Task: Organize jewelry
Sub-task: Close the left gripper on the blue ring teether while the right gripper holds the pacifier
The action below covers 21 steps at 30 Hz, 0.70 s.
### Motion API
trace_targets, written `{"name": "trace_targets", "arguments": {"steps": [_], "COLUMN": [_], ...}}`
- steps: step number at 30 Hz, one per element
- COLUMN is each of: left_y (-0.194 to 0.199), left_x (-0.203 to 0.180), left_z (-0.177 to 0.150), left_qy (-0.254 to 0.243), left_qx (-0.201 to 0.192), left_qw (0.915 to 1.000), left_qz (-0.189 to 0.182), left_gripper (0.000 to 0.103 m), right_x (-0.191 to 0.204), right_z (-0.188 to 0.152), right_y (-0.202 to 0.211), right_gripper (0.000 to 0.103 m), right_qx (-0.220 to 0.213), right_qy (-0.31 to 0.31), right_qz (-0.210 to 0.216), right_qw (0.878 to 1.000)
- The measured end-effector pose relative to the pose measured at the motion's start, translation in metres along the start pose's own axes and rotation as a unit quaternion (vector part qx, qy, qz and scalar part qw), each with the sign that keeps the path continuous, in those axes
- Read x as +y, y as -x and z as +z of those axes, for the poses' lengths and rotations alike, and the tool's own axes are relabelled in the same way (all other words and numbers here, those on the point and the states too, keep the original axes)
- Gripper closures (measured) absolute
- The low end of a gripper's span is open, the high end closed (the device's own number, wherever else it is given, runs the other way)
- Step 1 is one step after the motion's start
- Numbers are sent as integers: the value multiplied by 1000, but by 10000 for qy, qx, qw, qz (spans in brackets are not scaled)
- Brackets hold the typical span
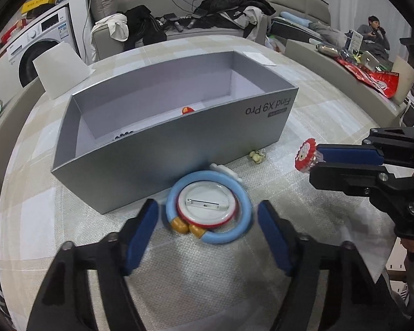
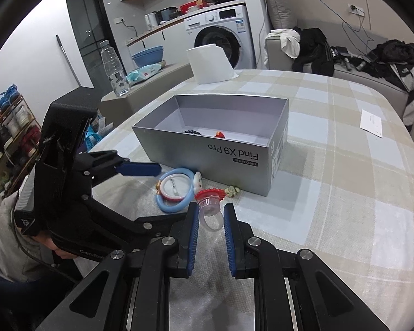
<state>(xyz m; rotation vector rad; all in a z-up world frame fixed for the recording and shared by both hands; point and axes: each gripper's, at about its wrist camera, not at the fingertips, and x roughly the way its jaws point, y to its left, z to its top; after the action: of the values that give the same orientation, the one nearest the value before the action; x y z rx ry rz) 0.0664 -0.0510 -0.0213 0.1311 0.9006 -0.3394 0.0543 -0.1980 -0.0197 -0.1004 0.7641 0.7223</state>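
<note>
The right gripper (image 2: 211, 216) pinches the light, slick plastic ring (image 2: 210, 207) by its clear band above the bench (image 2: 331, 207), while the left gripper (image 1: 207, 220), jaws open, straddles the rigid bangle (image 1: 244, 209).

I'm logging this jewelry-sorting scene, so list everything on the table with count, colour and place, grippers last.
Grey cardboard box: one, open, mid-table; dark beads and a red piece inside.
Light blue plastic bangle: one, on the cloth before the box, around the badge.
White round pin badge: one, red-rimmed, pin side up.
Small yellowish charm: one, by the box's front wall.
Clear plastic ring with red flower top: one, between the right gripper's fingers.
White paper slip: one, far side.
Left gripper: open, at the bangle.
Right gripper: around the ring.
</note>
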Motion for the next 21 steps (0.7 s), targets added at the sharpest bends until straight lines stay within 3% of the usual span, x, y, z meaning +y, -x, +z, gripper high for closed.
{"name": "trace_targets", "arguments": {"steps": [13, 16, 21], "left_y": [25, 29, 37], "left_x": [-3, -9, -7], "left_z": [-10, -8, -6], "left_qy": [-37, -158, -152], "left_qx": [-447, -557, -712], "left_qw": [9990, 9979, 9972], "left_qz": [3, 273, 187], "left_gripper": [46, 46, 46], "right_x": [1, 1, 1], "right_z": [1, 1, 1], "right_y": [2, 1, 2], "right_gripper": [86, 86, 86], "right_qx": [-55, -39, -55], "right_qy": [-1, 3, 7], "right_qz": [36, 29, 29], "right_qw": [10000, 10000, 10000]}}
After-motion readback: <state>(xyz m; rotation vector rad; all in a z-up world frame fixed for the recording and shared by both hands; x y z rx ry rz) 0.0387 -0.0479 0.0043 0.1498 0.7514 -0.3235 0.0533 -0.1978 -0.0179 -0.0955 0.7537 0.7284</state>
